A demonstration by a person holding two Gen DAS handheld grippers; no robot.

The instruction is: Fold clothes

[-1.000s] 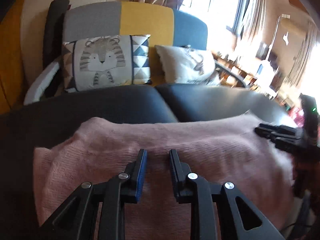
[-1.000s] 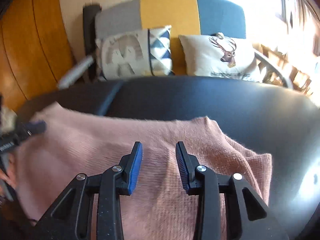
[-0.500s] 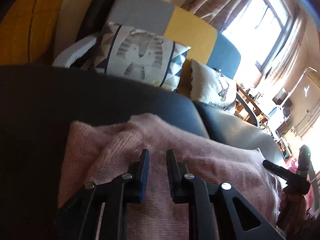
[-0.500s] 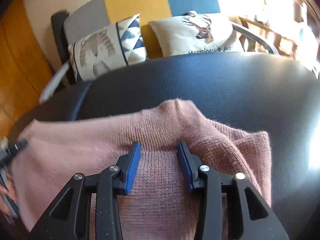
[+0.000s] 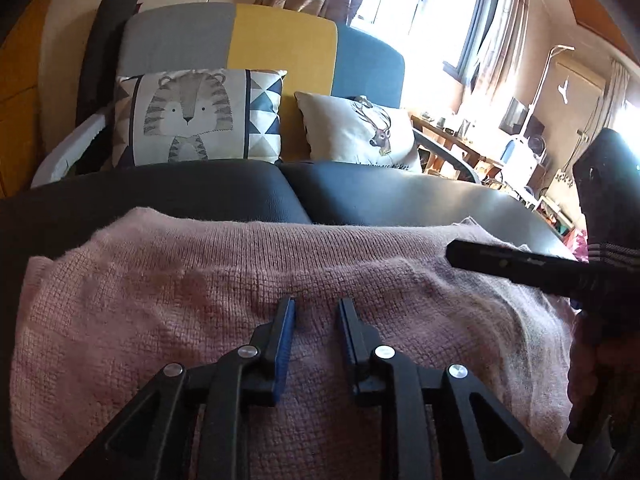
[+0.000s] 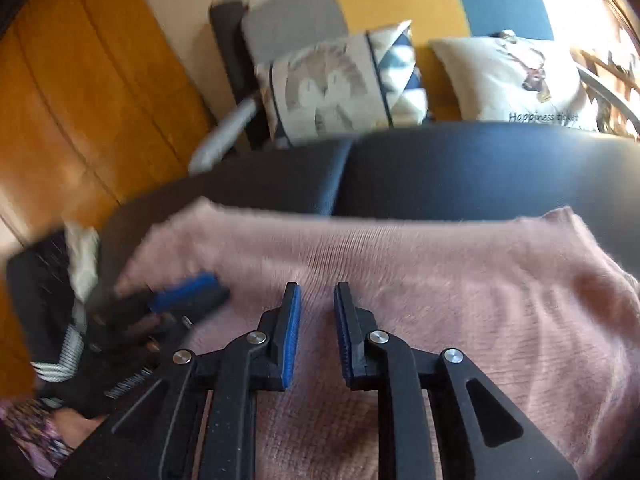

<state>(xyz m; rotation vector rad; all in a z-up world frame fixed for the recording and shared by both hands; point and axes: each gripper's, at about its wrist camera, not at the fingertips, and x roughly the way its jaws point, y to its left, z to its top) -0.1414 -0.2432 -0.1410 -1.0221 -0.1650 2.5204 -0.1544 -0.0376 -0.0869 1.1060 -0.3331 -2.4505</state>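
Observation:
A pink knitted sweater [image 5: 200, 300] lies folded in a wide band across a black leather seat [image 5: 200, 188]. My left gripper [image 5: 317, 301] hovers low over its middle, jaws a narrow gap apart and opening slightly, with only knit showing behind the gap. My right gripper [image 6: 318, 285] hangs over the sweater [image 6: 460, 280] further right, its jaws closing, nothing pinched between the blue pads. One finger [image 5: 520, 266] of the right gripper reaches in over the sweater's right end in the left wrist view. In the right wrist view, a blurred blue-padded finger [image 6: 188, 294] of the left gripper lies at the left.
Behind the seat stands a sofa back [image 5: 280, 48] in grey, yellow and blue, with a tiger cushion [image 5: 192, 116] and a deer cushion [image 5: 360, 132]. Orange wood panelling [image 6: 80, 100] is on the left. A cluttered desk [image 5: 480, 148] and bright window are at the right.
The right gripper's jaws have narrowed and its view has swung left. The left view swung toward the sweater's left end, then back to its middle. The two grippers now stand closer together.

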